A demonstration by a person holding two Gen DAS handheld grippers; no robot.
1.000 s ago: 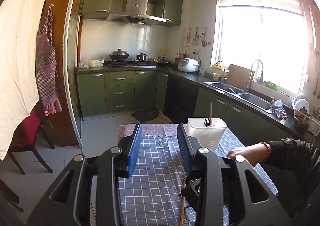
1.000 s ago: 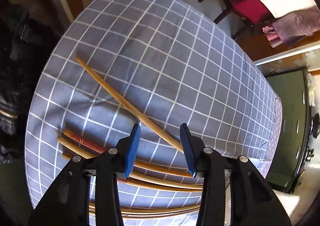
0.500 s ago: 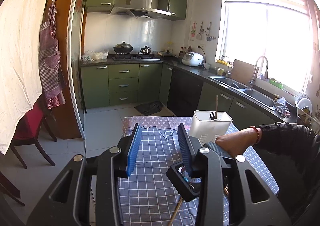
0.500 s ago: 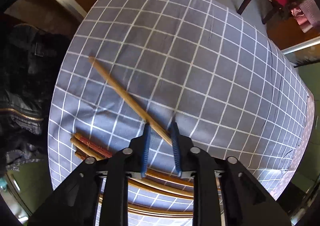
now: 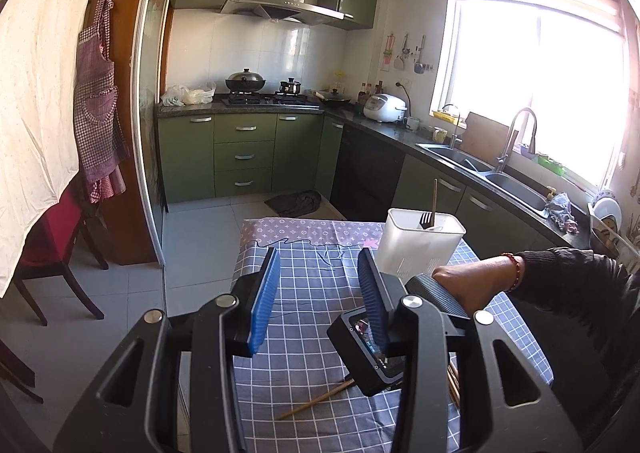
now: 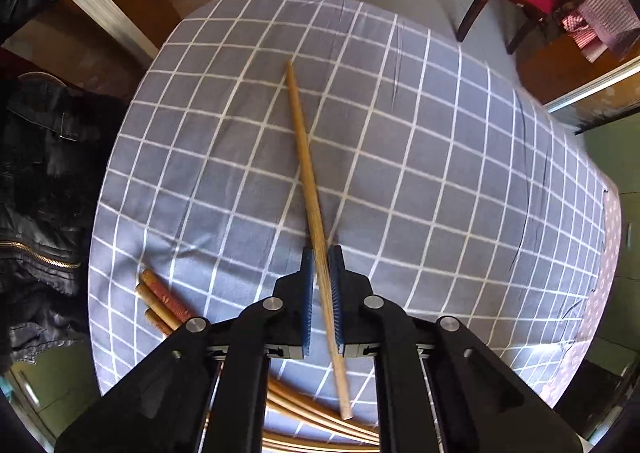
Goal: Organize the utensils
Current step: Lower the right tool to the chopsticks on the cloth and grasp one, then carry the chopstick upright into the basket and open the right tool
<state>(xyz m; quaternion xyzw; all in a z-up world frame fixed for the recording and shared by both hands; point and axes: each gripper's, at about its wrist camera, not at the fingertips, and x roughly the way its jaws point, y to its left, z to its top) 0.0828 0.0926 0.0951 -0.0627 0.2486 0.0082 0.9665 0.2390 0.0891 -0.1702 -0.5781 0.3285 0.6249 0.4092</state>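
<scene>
Directly beneath the downward-pointing right gripper [image 6: 322,265], a single wooden chopstick [image 6: 305,157] is clamped between the blue pads; a second ago the jaws stood apart above it, and they have just been closing onto its thicker end. Its far tip runs out over the checked tablecloth [image 6: 440,173] toward the table's far edge and appears to have swung round from its earlier diagonal lie, so a lift is judged imminent. Close behind, near the table edge by the person, the remaining chopsticks [image 6: 168,305] lie bundled, not yet sorted. Across from these, the left gripper [image 5: 318,289] hovers partly open over the cloth, holding nothing. Farther on, toward the far right corner, the white utensil holder [image 5: 420,245] stands upright with a fork [image 5: 426,219] already inside, the likely destination
</scene>
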